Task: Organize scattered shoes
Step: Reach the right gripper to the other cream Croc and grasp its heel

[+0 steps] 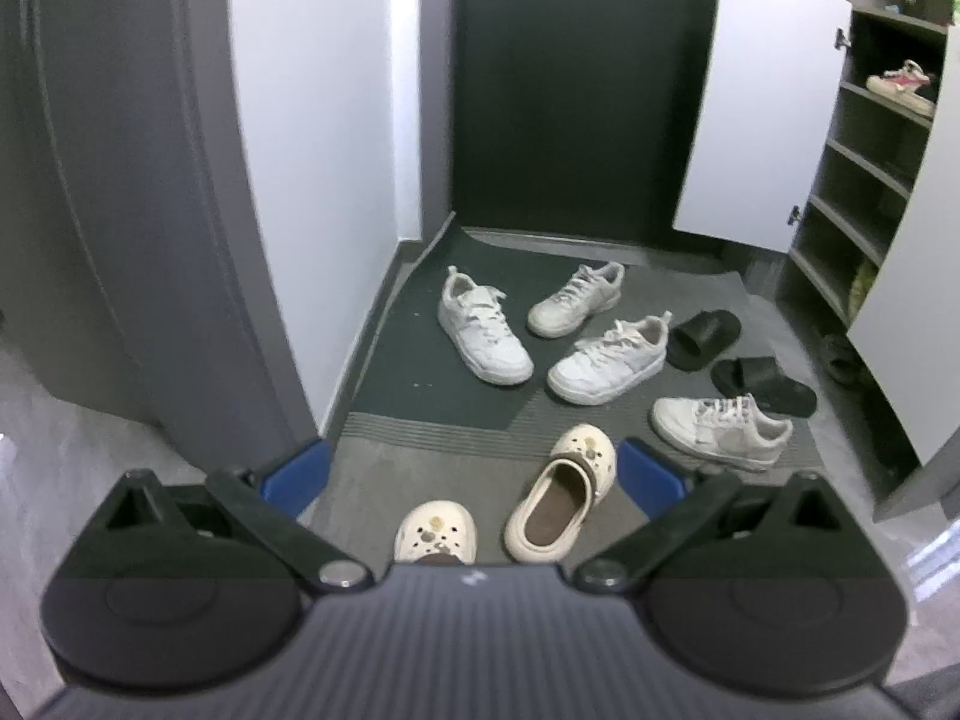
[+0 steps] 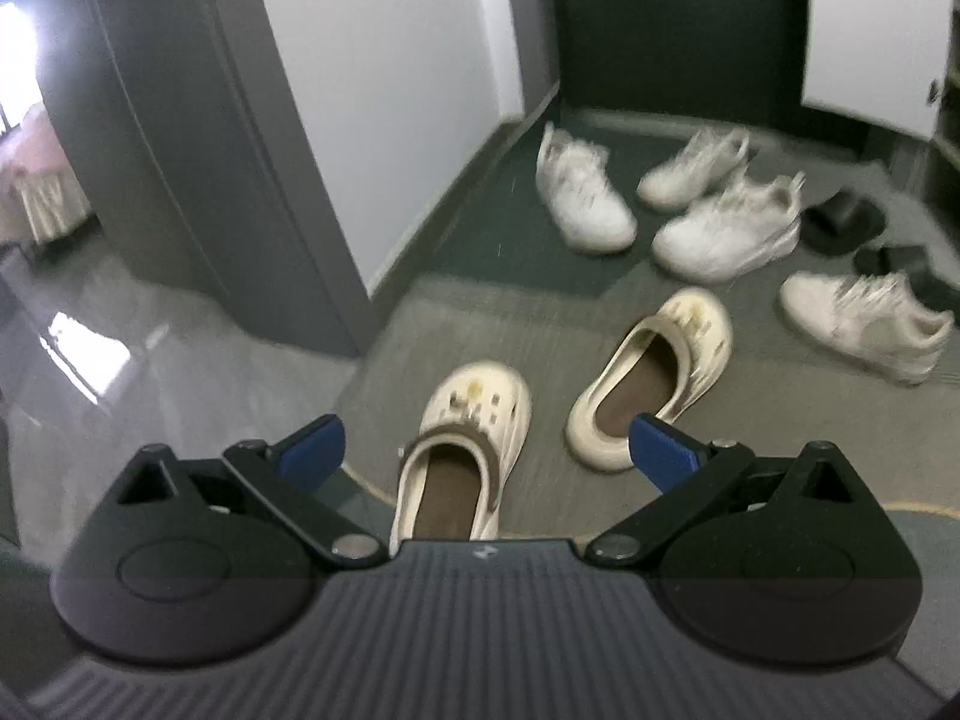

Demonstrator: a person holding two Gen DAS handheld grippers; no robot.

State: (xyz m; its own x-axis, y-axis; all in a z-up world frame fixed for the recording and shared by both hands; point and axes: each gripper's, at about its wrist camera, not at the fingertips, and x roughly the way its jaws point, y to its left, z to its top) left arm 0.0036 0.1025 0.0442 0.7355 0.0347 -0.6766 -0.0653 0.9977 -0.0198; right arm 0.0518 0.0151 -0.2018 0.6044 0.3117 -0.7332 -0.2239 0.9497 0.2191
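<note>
Shoes lie scattered on the entry floor. Two cream clogs sit nearest: one (image 1: 437, 537) (image 2: 462, 444) straight ahead, the other (image 1: 564, 498) (image 2: 654, 372) to its right. Behind them lie several white sneakers, among them one at the left (image 1: 483, 327) (image 2: 582, 195), a middle one (image 1: 609, 360) (image 2: 729, 228) and one at the right (image 1: 720, 429) (image 2: 867, 324). Two black slides (image 1: 702, 336) (image 1: 765, 384) rest near the cabinet. My left gripper (image 1: 474, 474) is open above the floor, empty. My right gripper (image 2: 489, 453) is open, low over the near clog, touching nothing.
An open shoe cabinet (image 1: 864, 192) with shelves stands at the right, its white door (image 1: 762, 102) swung out; a pinkish pair (image 1: 903, 84) sits on an upper shelf. A dark green mat (image 1: 432, 384) covers the floor by the dark door (image 1: 570, 84). A wall corner (image 1: 300, 180) stands left.
</note>
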